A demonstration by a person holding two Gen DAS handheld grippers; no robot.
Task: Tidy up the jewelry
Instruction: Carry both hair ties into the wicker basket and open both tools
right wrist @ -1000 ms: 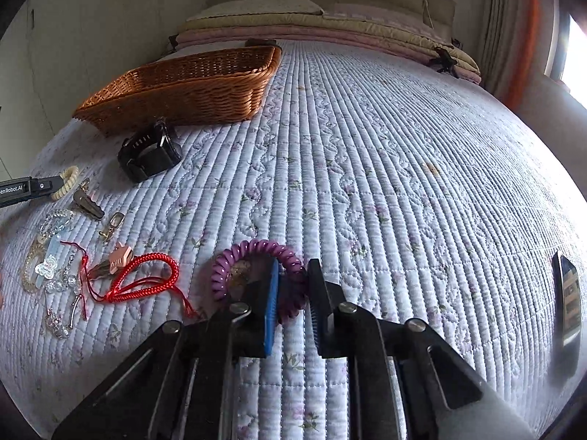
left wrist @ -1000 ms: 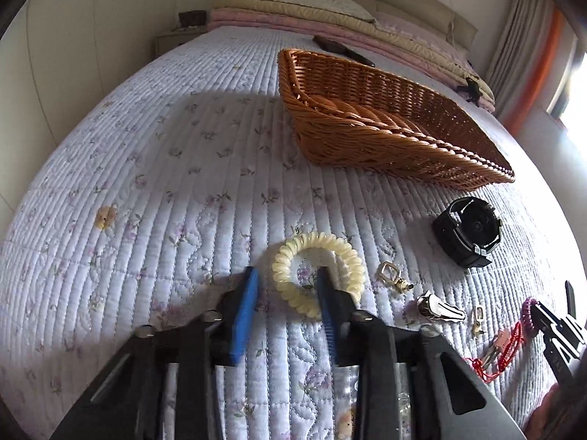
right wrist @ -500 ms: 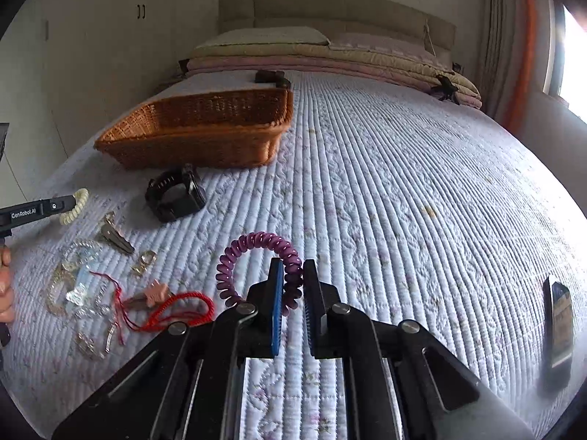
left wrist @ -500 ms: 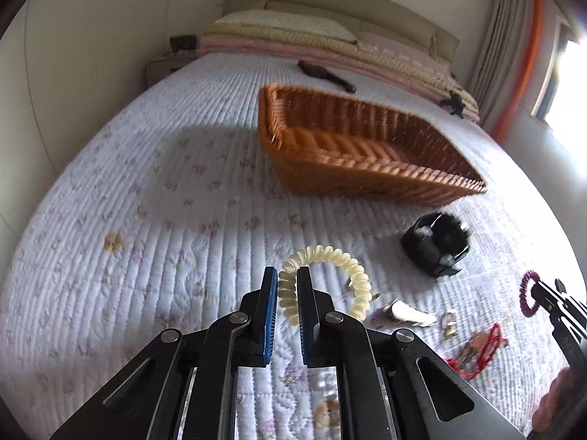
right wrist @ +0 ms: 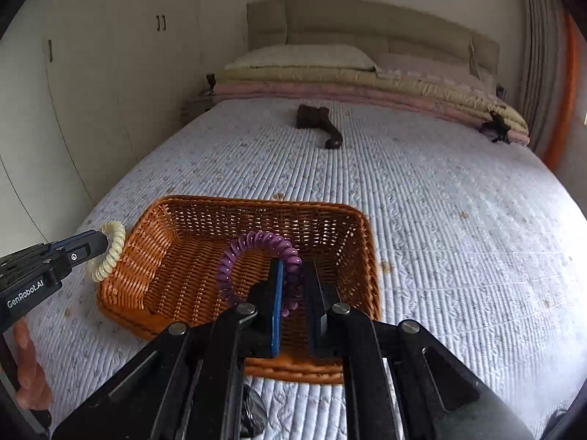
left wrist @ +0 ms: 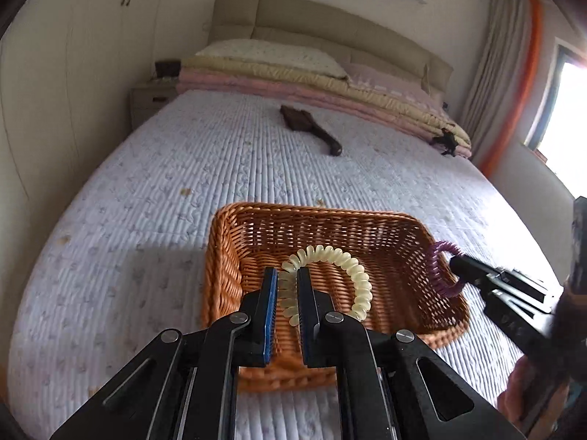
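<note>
The left gripper [left wrist: 286, 308] pinches the cream coil band [left wrist: 330, 278] in its jaws above the near left part of the wicker basket [left wrist: 227, 256]. The right gripper [right wrist: 295, 304] pinches the purple coil band [right wrist: 256, 260] over the basket's near right side. Each ring stands upright on edge, its loop rising from the jaws; a ring has no clear long axis. Released so near the rim, a springy coil could bounce or roll out onto the bed [left wrist: 146, 190].
</note>
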